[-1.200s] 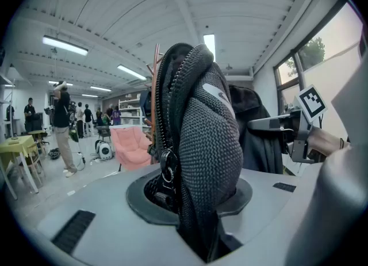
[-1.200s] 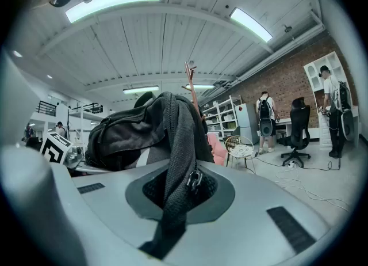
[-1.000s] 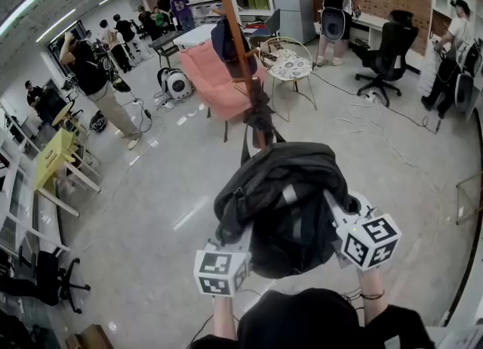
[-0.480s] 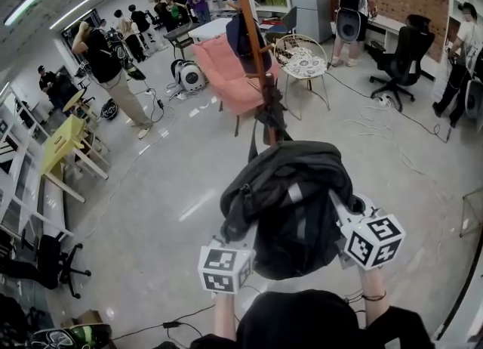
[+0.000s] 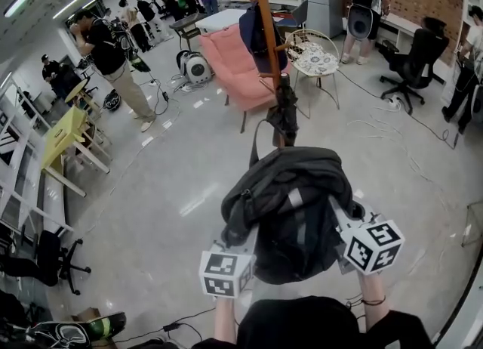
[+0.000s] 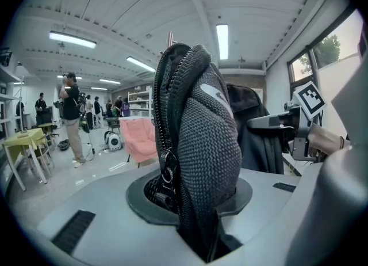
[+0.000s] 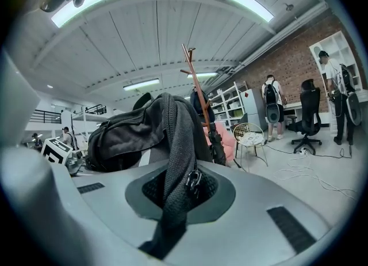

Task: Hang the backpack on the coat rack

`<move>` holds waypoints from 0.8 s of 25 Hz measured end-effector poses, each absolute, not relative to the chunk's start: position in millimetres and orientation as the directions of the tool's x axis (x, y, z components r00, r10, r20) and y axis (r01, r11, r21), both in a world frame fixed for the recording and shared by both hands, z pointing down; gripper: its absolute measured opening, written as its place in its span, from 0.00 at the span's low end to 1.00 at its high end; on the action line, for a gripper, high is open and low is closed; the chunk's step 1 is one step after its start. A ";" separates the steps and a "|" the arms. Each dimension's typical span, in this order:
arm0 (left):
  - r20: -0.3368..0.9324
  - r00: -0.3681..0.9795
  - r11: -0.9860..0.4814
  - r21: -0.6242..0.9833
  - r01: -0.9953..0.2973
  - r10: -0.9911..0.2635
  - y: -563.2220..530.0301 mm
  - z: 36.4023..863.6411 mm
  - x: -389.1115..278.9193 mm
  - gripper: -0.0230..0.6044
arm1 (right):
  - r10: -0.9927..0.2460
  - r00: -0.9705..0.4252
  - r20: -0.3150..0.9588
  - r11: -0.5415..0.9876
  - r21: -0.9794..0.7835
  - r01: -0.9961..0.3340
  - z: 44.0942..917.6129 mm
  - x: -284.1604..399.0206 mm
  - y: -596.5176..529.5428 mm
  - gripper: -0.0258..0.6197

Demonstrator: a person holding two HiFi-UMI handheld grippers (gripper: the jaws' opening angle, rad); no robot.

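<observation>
The black backpack (image 5: 290, 204) is held up off the floor in front of the person, short of the coat rack (image 5: 269, 41) and on its near side, with bare floor between them. It is carried from both sides. The left gripper (image 5: 240, 243) has its jaws partly closed on a thick padded fold of mesh fabric with a zip running along it. The right gripper (image 5: 341, 217) has its jaws nearly together on a thinner fold of the same mesh, where a metal pull hangs. Gripping both flanks probably keeps the bag upright and its top towards the rack, so that a loop can be offered to a peg. A thin strap (image 5: 253, 142) arches above the bag on the rack side, but I cannot tell if it is the hanging loop.

The rack already bears a dark blue garment (image 5: 255, 29) high up and a dark bundle (image 5: 285, 113) lower on the pole. Both crowd the near pegs, so a free peg must be picked. Behind the rack stands a pink armchair (image 5: 238, 64), and to its right a round wire side table (image 5: 317, 59). Cables (image 5: 392, 125) lie on the floor further right of the rack. A person in a black shirt (image 5: 113, 53) stands well to its left.
</observation>
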State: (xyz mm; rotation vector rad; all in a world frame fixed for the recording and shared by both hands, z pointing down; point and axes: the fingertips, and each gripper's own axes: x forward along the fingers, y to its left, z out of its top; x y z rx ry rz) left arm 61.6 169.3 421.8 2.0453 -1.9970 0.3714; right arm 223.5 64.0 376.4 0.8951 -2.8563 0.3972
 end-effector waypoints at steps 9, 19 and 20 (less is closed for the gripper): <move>0.378 0.085 -0.084 0.019 -0.996 -0.922 97.9 437.1 -22.4 0.24 | -0.588 -0.782 0.207 0.746 -0.236 -0.623 392.1 146.2 5.3 0.09; 0.391 0.183 -0.186 0.030 -0.982 -0.902 23.6 441.8 -89.6 0.24 | -0.667 -0.714 0.214 0.666 -0.259 -0.700 399.7 87.7 -51.4 0.09; 0.389 0.191 -0.195 0.029 -0.980 -0.901 17.8 443.9 -93.4 0.24 | -0.673 -0.709 0.212 0.661 -0.258 -0.705 401.8 84.5 -55.8 0.09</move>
